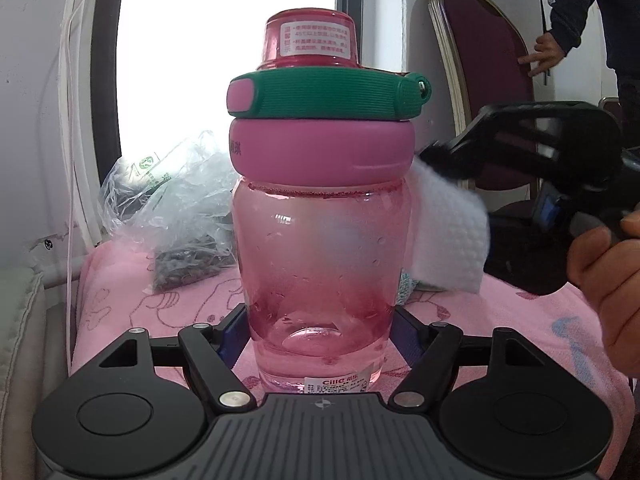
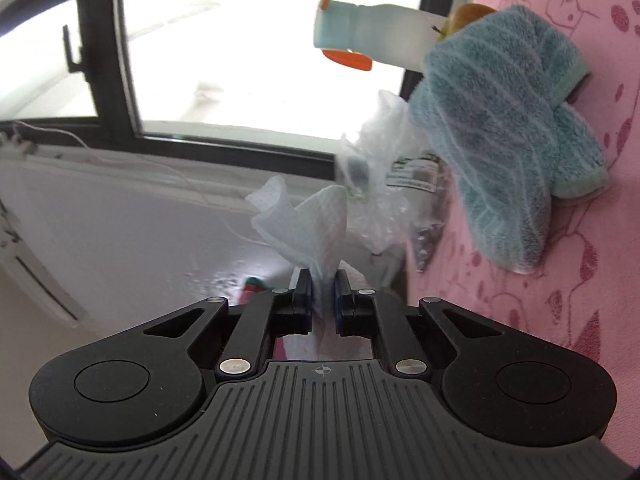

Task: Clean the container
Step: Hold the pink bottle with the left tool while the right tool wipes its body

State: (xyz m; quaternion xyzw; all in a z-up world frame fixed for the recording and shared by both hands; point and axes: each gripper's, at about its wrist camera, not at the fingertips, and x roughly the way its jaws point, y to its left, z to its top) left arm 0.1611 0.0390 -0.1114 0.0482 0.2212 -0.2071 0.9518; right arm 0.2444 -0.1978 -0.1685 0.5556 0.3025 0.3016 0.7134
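Clamped low around the upright pink bottle [image 1: 320,240] on the pink towel [image 1: 520,320], the left gripper [image 1: 320,332] grips only near the base, so a hard sideways push from the white wipe [image 2: 308,220], pinched in the right gripper's [image 2: 322,292] near-closed jaws, could tip it.

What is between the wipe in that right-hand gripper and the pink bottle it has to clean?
Nothing visible. The right gripper is shut on the white wipe, which lies beside the pink bottle, apparently against its side. The left gripper clamps the bottle's base. The plastic bag sits behind, on the other side.
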